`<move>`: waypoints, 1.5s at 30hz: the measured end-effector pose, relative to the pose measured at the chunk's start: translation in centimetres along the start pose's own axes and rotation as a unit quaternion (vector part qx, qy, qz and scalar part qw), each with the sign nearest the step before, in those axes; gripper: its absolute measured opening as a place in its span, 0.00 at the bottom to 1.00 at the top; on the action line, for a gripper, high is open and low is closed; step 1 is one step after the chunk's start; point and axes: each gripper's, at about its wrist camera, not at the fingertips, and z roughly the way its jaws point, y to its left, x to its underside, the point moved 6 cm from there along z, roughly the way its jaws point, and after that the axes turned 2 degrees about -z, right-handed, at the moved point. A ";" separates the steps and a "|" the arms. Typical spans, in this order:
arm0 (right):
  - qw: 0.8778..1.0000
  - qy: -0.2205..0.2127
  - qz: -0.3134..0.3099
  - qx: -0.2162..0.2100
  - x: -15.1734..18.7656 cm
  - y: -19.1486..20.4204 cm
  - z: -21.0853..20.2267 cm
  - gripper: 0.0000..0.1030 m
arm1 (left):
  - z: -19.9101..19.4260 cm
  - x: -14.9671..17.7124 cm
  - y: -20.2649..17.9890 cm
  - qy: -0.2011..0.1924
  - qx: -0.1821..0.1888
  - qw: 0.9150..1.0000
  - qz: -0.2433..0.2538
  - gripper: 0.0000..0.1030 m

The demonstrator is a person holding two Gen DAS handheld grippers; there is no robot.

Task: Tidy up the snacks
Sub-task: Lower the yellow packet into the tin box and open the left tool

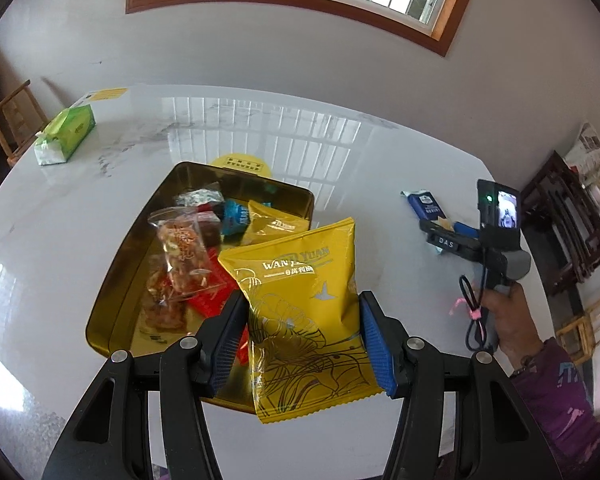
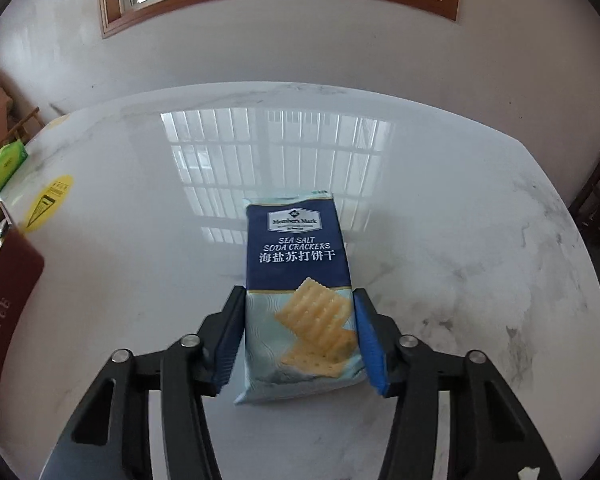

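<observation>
Your left gripper (image 1: 302, 340) holds the yellow snack bag (image 1: 300, 320) above the gold tin (image 1: 112, 320), already part-filled; your right gripper (image 2: 298, 336) clamps the cracker pack (image 2: 298, 276) on the table (image 2: 460, 240).

Bare tabletop (image 2: 440, 208) beyond crackers (image 2: 298, 264) (tin (image 1: 112, 300) crowded)

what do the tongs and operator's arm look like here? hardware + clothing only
Both tongs, left tongs and right tongs: black linkage arms, silver pivot pins, ribbed blue pads. Right unit has a small lit screen, green LED, looped black cable, "DAS" label. Purple patterned sleeve.
</observation>
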 end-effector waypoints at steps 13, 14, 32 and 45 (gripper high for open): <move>0.996 -0.018 0.078 -0.030 4.8 -0.2 -4.3 0.46 | -1.8 0.6 6.4 -0.013 -0.042 0.999 -0.031 0.55; 0.996 -0.017 0.077 -0.028 5.0 0.0 -4.4 0.46 | -1.9 0.8 6.8 -0.013 -0.048 0.998 -0.030 0.55; 0.998 -0.014 0.066 -0.019 5.5 0.7 -5.1 0.47 | 2.9 -0.2 6.1 0.012 -0.043 0.999 0.005 0.55; 0.999 -0.007 0.049 0.001 5.8 1.0 -4.9 0.47 | 7.0 -1.4 4.7 0.012 -0.091 0.995 0.049 0.55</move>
